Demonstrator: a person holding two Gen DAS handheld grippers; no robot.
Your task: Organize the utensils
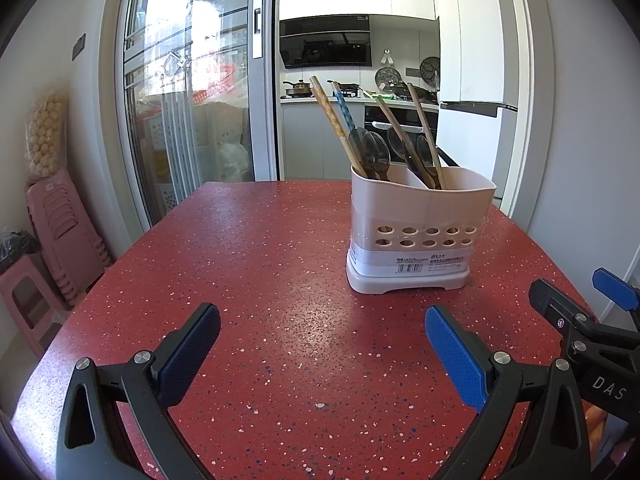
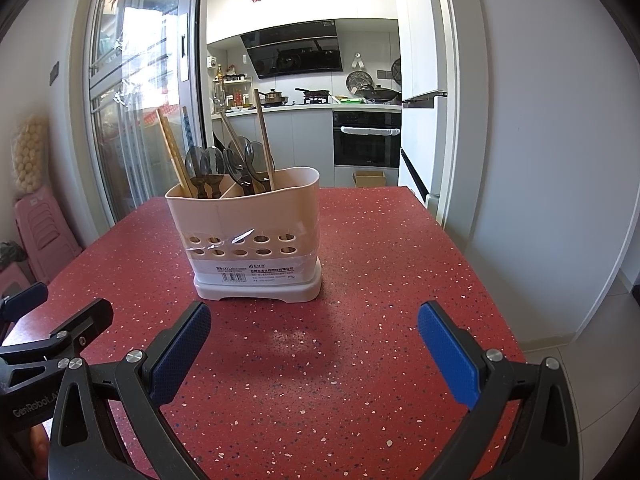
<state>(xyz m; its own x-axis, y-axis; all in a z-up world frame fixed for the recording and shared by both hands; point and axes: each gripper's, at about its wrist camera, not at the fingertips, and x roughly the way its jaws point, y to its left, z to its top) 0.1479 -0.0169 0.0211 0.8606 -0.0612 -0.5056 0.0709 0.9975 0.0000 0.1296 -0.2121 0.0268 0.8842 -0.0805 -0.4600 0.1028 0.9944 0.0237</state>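
A: How many utensils do you count in the holder (image 1: 420, 232)?

B: Four dark translucent spoons (image 1: 370, 148), two in each compartment, bowls up. The chopsticks (image 1: 332, 120) are harder: I see about five sticks, one with a blue pattern (image 1: 344, 110), but where they overlap I cannot tell exactly.

A: Where does the holder stand?

B: Upright on the red speckled table (image 1: 248, 280), in front of both grippers and apart from them. Its long side faces the cameras, with a barcode label at the bottom.

A: Which way do the utensils point?

B: Handles down, long axis nearly vertical, leaning to the back and the sides.

A: Does something stand in the way?

B: Nothing lies between. Pink stools (image 1: 60, 224) are stacked at the left; the kitchen is behind.

A: And the tongs?

B: The left gripper (image 1: 320, 336) and the right gripper (image 2: 314, 334) are both spread wide, holding nothing.
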